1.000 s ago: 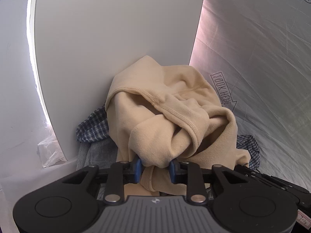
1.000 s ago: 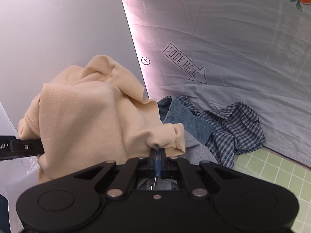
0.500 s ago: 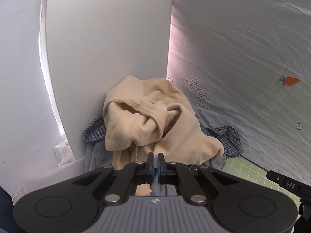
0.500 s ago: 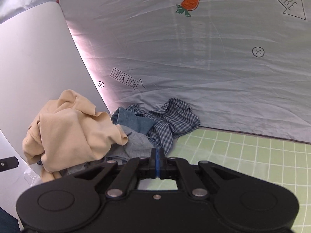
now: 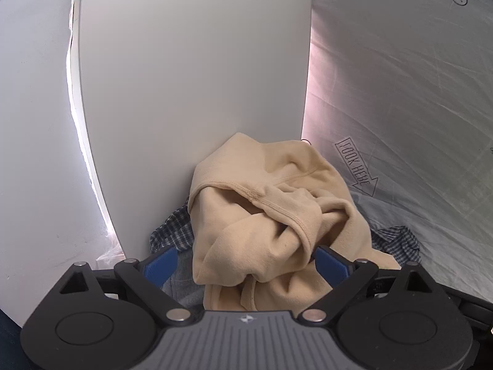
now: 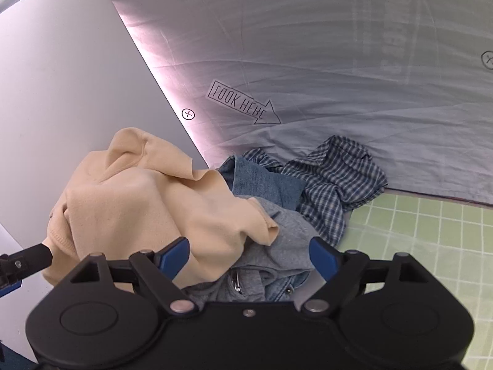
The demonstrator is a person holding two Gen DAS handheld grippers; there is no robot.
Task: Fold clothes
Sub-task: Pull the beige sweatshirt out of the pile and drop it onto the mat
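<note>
While the left gripper (image 5: pixel 246 260) spreads its jaws wide around a bunched fold of the beige fleece (image 5: pixel 271 212), the right gripper (image 6: pixel 249 254) (jaws equally spread, gripping nothing) hovers over the grey garment (image 6: pixel 286 243) and checked shirt (image 6: pixel 336 182) piled against the white panel (image 5: pixel 191 92).

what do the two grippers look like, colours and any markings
Left gripper: black linkage arms with silver pivot pins, blue finger pads, a ribbed grey housing bearing a small white logo. Right gripper: same black linkage and blue pads, all-black body.
</note>
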